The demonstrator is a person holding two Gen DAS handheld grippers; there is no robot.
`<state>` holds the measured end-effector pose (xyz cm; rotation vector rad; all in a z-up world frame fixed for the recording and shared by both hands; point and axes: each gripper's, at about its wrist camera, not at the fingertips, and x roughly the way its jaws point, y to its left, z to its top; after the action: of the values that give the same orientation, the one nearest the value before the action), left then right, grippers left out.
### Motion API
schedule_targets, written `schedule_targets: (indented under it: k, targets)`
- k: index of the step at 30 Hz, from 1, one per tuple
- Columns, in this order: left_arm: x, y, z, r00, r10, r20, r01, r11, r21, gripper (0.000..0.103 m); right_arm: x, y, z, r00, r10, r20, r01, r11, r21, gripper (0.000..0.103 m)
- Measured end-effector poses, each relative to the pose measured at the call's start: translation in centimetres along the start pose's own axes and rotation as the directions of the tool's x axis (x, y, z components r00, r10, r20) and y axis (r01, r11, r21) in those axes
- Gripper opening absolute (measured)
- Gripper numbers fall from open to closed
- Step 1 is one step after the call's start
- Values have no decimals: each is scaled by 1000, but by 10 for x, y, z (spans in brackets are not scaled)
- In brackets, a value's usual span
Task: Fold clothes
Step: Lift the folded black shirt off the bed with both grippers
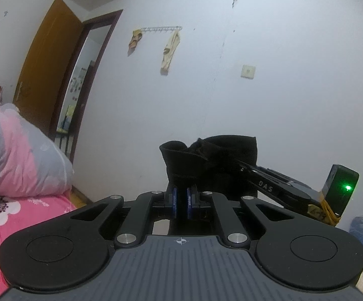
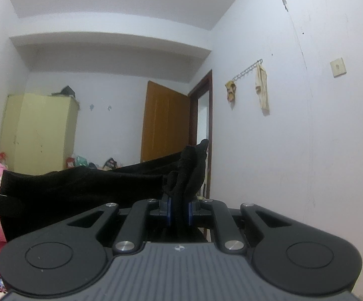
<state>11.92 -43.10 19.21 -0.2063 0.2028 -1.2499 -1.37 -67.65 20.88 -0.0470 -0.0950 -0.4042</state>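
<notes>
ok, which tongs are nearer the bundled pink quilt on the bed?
Left. The left tongs have the quilt close on their left side; the right tongs see it beyond the black garment.

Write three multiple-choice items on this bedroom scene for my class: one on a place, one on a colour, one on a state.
1. Where do the pale cloths hang?
A. on the wall hook rail
B. on the door
C. on the bed

2. What colour is the held garment?
A. pink
B. black
C. yellow

3. How is the brown door?
A. shut
B. off its frame
C. open

Answers: 1 A, they dangle from the hook rail; 2 B, dark fabric stretches between the right gripper and the left gripper; 3 C, it stands swung aside from the doorway.
</notes>
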Motion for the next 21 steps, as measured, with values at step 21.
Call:
schedule_targets:
  k: [21]
  targets:
    - [-38,-19,18,996,-38,83,37,999,9,4,-22,19,38,994,112,15,-112,992,50,12]
